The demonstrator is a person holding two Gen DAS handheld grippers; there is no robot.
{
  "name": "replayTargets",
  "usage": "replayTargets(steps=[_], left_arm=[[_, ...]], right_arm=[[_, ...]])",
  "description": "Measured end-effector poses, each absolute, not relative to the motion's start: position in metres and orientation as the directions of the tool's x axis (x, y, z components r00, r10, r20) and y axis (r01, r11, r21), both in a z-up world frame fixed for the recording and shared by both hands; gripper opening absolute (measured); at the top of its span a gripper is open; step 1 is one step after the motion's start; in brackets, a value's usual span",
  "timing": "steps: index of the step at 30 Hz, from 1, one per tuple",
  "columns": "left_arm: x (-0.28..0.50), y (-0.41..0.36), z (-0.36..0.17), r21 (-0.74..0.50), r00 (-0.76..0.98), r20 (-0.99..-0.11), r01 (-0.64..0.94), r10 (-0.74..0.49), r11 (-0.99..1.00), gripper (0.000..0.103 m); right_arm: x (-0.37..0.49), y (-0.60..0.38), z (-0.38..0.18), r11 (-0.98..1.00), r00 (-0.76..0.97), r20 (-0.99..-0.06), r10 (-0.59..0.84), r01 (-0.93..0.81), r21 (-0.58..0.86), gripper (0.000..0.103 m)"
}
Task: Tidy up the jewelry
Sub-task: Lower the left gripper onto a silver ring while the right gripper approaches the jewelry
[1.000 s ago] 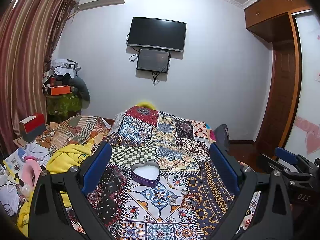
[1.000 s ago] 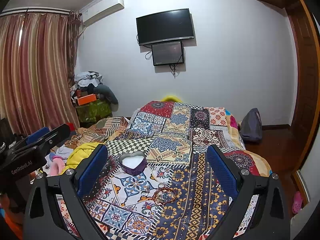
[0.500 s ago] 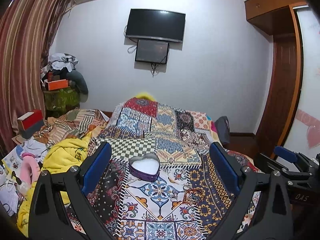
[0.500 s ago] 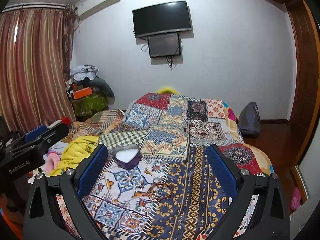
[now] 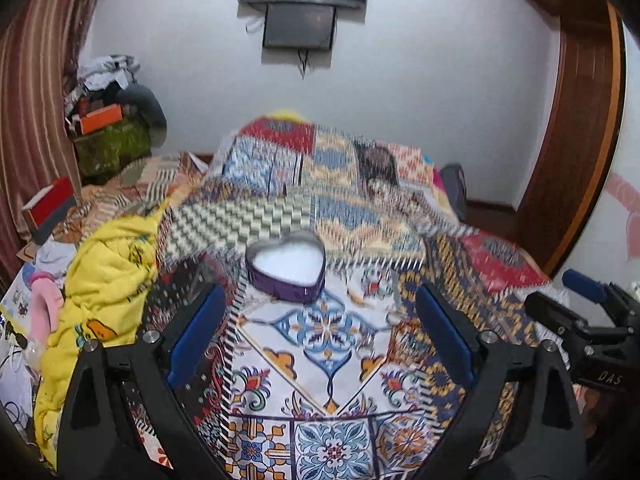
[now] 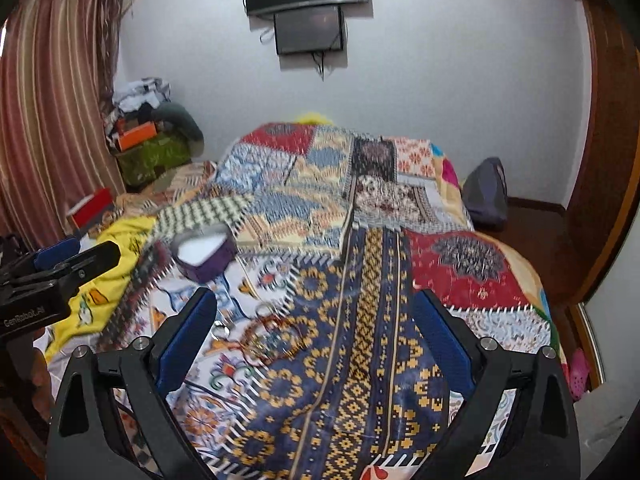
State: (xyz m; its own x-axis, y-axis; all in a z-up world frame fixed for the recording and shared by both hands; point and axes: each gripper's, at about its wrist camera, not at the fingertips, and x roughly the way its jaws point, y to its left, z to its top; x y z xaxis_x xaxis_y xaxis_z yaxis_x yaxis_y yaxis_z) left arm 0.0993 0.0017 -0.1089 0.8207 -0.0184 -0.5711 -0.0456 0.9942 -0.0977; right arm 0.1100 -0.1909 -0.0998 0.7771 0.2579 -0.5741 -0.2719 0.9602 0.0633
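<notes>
The jewelry [image 6: 264, 336] lies loose on the bed's patchwork quilt [image 6: 360, 340]: a tangle of reddish beaded strands with a few rings just beside it, blurred so that single pieces are hard to count. In the left wrist view only faint glints of it show, to the right of the blue medallion print. A little farther up the bed stands the heart-shaped tin [image 5: 285, 267], purple-walled, lid off, with a plain white lining and, as far as the blur allows, nothing in it. It is apart from the jewelry, not touching it.

The left gripper [image 5: 320, 328] has its jaws wide and beginning to close, with only quilt between the blue pads; the tin sits just beyond them. The right gripper [image 6: 314, 334] is spread wide too and holds nothing, the jewelry showing near its left pad.

As a judgement, the task has barely begun: no piece is gathered or boxed, and every one is left to be picked up and laid in the tin.

A yellow blanket [image 5: 108, 280] is heaped at the bed's left edge.
</notes>
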Motion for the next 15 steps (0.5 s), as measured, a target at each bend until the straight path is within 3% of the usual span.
replayTargets(steps=[5, 12, 15], left_arm=[[0.116, -0.002, -0.142, -0.105, 0.755, -0.654, -0.023, -0.051, 0.994, 0.088], [0.140, -0.006, -0.180, -0.160, 0.643, -0.753, 0.022, -0.136, 0.987, 0.066], [0.147, -0.014, -0.189, -0.164, 0.615, -0.771, 0.059, -0.165, 0.985, 0.063]], right_arm=[[0.123, -0.195, -0.122, 0.949, 0.715, -0.635, 0.293, -0.298, 0.102, 0.079], [0.137, -0.197, -0.144, 0.933, 0.636, -0.693, 0.340, -0.324, 0.160, 0.058], [0.143, -0.195, -0.151, 0.925, 0.611, -0.707, 0.357, -0.337, 0.176, 0.054]])
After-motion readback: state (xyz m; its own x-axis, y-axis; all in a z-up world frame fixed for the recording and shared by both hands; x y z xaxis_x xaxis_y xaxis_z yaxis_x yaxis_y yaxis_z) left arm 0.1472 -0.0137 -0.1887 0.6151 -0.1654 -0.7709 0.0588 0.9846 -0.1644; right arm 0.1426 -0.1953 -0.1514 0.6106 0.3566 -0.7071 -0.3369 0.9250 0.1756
